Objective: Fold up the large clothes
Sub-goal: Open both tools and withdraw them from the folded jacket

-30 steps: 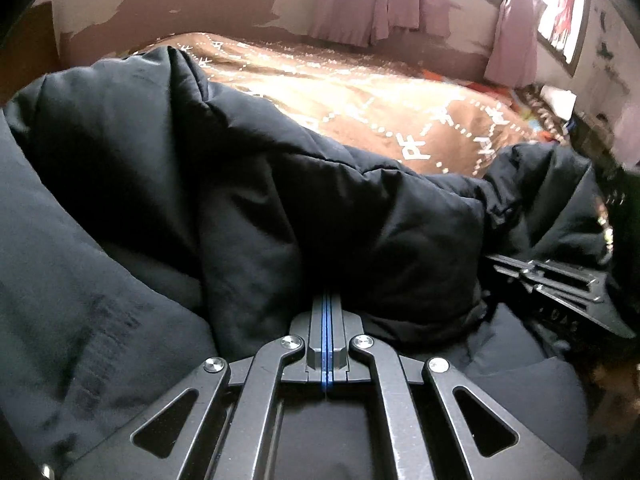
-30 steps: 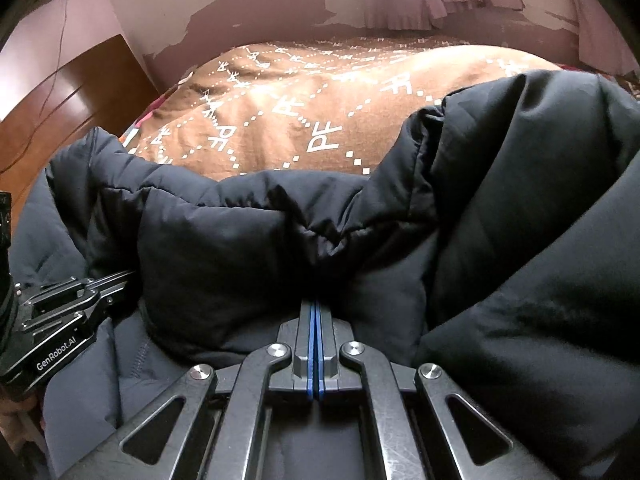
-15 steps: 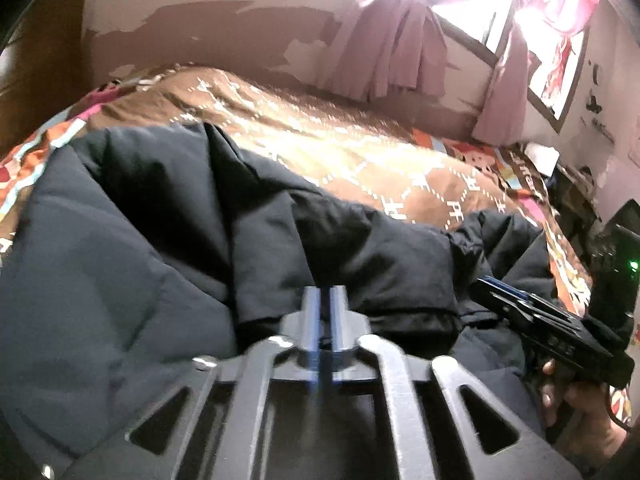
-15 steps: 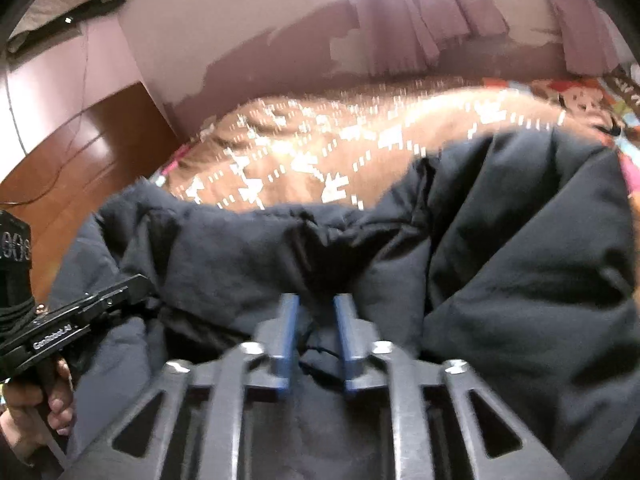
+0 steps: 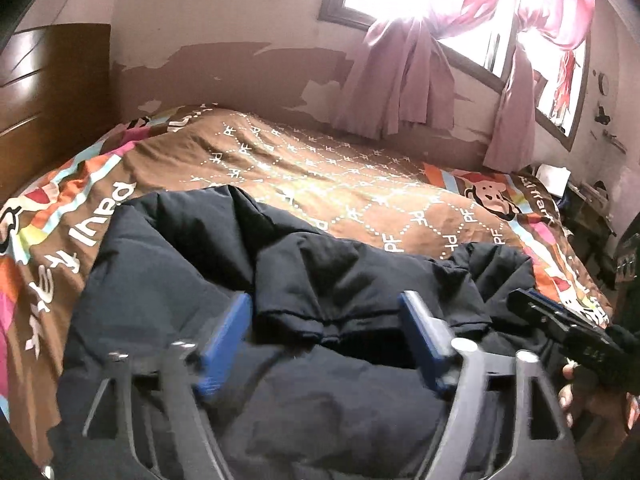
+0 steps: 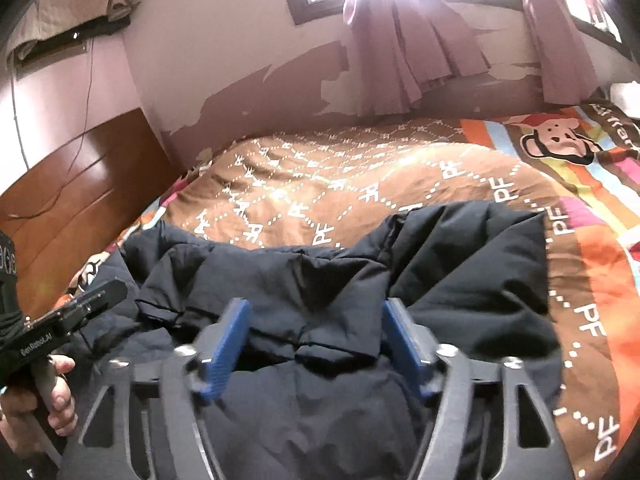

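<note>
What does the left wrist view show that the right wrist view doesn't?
Only the left wrist view: a cluttered side table at far right, and the right gripper with the hand holding it.

Only the right wrist view: a cloth-draped wall shelf with a hanging cable, and the left gripper in its hand.

Both: the black puffer jacket folded on the brown bedspread, pink curtains, wooden headboard. Both grippers' jaws have just been opening, with the jacket's edge lying released between them.
</note>
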### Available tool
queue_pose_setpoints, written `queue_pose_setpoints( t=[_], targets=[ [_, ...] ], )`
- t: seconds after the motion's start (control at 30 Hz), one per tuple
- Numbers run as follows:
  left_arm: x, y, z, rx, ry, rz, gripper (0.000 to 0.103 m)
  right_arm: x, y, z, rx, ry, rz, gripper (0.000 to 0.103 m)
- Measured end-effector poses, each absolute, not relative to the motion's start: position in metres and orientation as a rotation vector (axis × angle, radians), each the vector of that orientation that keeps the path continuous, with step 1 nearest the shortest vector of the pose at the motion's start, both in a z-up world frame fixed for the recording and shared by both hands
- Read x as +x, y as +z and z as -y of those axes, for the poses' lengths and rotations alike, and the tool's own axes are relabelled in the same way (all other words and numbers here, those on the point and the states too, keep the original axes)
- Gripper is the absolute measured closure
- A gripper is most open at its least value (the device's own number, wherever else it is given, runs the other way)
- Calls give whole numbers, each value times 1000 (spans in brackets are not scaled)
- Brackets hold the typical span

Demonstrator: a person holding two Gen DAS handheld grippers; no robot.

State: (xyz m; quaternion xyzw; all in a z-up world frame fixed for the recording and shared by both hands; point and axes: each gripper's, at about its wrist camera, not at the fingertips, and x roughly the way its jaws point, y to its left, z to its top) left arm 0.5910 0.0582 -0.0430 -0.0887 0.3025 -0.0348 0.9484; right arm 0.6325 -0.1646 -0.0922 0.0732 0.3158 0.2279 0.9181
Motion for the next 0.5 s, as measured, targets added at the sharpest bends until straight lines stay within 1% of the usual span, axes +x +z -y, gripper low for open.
queue_pose_setpoints(
  t=[0.03,0.1,0.2,0.33,0.5],
  targets=[
    [587,-40,-57,-176,-68,-607,9,628,-88,167,156,467,-636,18],
    [577,-32,-51,-153,-63,-574,9,620,-79,169,165,465,-618,15],
    [560,-20,-44,-120,-56,-542,8,607,-66,173,178,475,-610,7],
    [542,-6,-43,-133,-37,-517,4,581,-46,172,141,468,-577,2],
    [512,16,-38,-115,-6,-469,4,549,-20,176,124,456,-525,1]
  ],
)
